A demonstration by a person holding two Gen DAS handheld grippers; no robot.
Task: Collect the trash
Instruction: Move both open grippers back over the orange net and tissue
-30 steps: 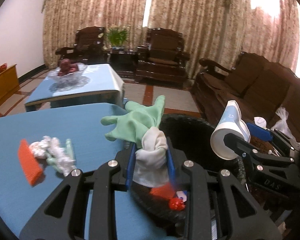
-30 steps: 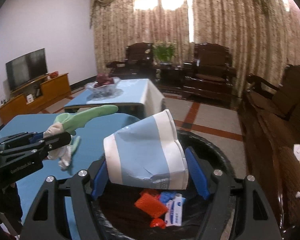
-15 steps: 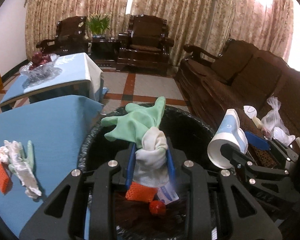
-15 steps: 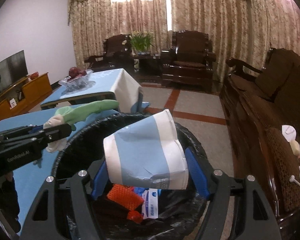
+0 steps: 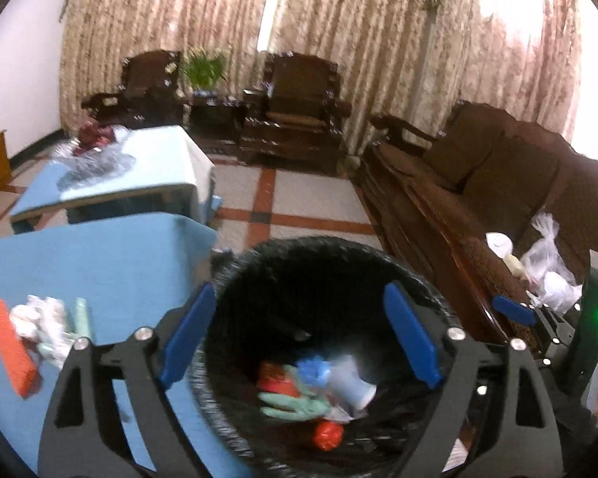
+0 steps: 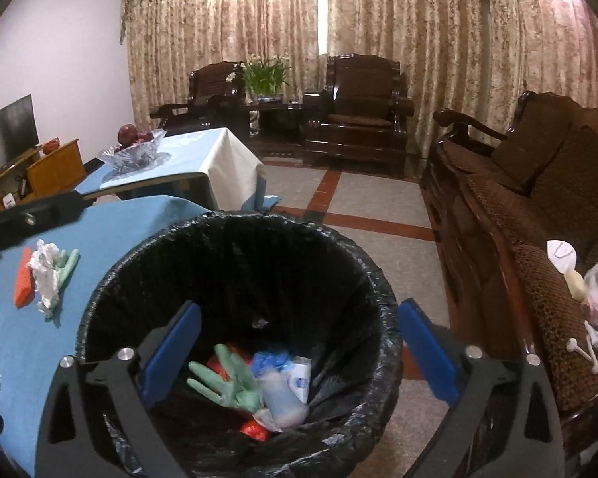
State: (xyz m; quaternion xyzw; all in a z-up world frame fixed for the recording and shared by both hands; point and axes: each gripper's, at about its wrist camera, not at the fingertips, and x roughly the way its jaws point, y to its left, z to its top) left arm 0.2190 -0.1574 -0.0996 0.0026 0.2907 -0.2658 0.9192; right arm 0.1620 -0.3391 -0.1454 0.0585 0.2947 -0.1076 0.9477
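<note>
A black-lined trash bin (image 5: 410,279) (image 6: 362,271) stands beside the blue table. Inside lie a green glove (image 5: 295,406) (image 6: 223,382), a blue-and-white paper cup (image 5: 351,382) (image 6: 283,394) and red and blue scraps. My left gripper (image 5: 299,334) is open and empty above the bin. My right gripper (image 6: 299,346) is open and empty above the bin too. On the table lie an orange piece (image 5: 12,350) (image 6: 23,279), crumpled white paper (image 5: 40,318) (image 6: 46,275) and a pale green glove (image 5: 81,314) (image 6: 69,265).
The blue table (image 5: 99,263) (image 6: 111,231) is left of the bin. A second table with a glass fruit bowl (image 6: 135,151) stands behind it. A brown sofa (image 5: 498,199) with plastic bags (image 5: 546,271) is on the right. Armchairs and curtains are at the back.
Both grippers have opened. The green glove with white cloth dropped from the left gripper and the paper cup from the right gripper; both now lie in the bin.
</note>
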